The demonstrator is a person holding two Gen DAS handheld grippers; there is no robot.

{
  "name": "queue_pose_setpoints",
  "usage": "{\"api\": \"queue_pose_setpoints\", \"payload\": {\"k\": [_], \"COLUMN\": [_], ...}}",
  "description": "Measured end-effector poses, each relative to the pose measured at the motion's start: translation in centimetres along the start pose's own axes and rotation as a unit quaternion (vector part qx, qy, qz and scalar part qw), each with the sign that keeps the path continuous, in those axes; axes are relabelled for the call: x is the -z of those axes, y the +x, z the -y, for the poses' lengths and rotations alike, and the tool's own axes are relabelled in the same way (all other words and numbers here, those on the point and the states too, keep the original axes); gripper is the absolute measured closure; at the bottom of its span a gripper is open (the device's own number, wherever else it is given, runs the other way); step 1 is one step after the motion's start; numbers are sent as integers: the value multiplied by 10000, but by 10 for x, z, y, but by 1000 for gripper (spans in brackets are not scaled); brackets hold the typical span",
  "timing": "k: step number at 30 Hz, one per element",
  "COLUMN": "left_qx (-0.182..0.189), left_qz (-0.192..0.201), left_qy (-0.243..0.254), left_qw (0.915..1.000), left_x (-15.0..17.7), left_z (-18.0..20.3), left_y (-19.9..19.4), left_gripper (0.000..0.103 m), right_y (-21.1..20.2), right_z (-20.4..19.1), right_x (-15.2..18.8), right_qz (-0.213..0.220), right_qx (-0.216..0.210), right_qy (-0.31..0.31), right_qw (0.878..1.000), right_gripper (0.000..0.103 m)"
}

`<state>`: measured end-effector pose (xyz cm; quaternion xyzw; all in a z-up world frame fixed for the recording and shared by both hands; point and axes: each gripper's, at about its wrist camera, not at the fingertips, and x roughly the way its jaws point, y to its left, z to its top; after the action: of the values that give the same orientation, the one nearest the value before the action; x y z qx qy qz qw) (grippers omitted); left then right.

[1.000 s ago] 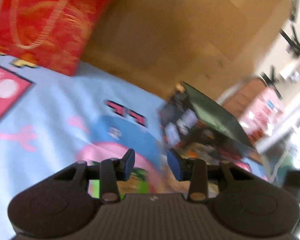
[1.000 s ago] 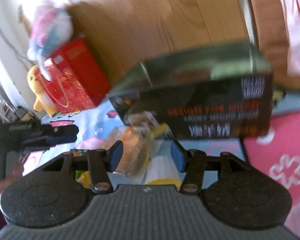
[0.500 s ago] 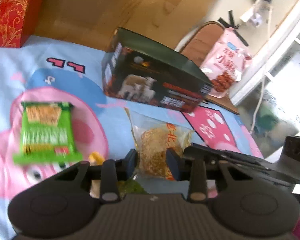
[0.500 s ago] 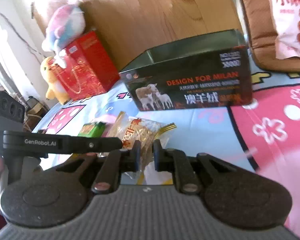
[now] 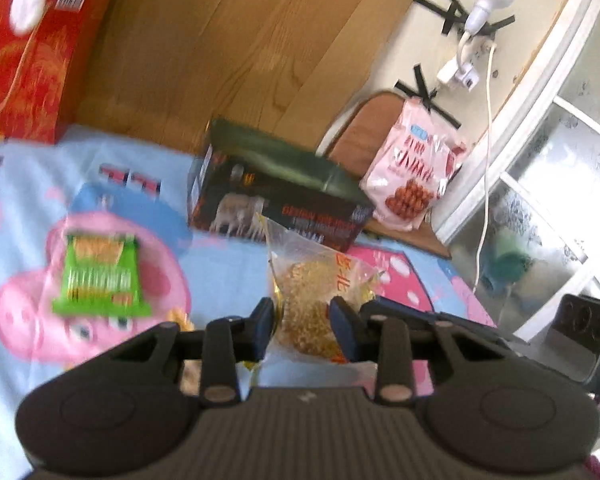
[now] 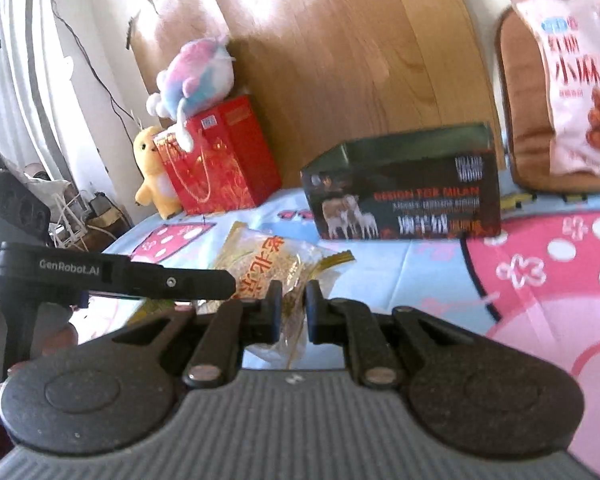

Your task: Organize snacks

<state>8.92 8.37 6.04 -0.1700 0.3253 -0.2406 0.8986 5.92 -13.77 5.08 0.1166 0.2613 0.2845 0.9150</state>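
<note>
Cartoon bedsheet (image 5: pixel 228 264) below wooden headboard (image 6: pixel 340 80)

Lying on the bed (image 5: pixel 228 264), in the left wrist view: flat snack packet (image 5: pixel 100 276) at left, clear snack bag (image 5: pixel 316 292) at right. Standing behind the bag: open box (image 5: pixel 276 204). Leaning right of the box, against a cushion (image 5: pixel 360 136): large snack bag (image 5: pixel 412 172). Standing far left, behind: gift bag (image 6: pixel 216 160), plush toy (image 6: pixel 196 76) sitting on top.
</note>
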Motion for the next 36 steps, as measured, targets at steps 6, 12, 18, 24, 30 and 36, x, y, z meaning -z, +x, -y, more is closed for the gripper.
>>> {"api": "queue_pose_setpoints", "payload": {"k": [6,12,18,24,30,36], "left_qx": [-77,-168,-342,-565,-389,-881], "left_qz": [406,308,214,85,345,511], "left_qy": [461,352,82,17,11,-82], "left_qw": [9981,9988,9992,9984,9986,9948], "left_x": [-52,-95,-105,-114,-109,-72], "left_z": [22,20,2,-5,-9,-60], "left_y": [22,85,126,143,106,19], "left_gripper": [72,70,70,72,72,71], "right_y": [7,39,74,91,78,47], "right_z": [8,42,69,71,72,35], "right_x": [-39,-75,-80,-87,-87,-56], "right_qz": [657,847,735,657,941,435], "right_qx": [217,630,888,1082,1395,442], "right_qy": [-207,-105,12,-151,126,172], "right_qw": [9974,9944,9933,9918,9857,9979], "right_gripper": [88,88,88,86,82,75]}}
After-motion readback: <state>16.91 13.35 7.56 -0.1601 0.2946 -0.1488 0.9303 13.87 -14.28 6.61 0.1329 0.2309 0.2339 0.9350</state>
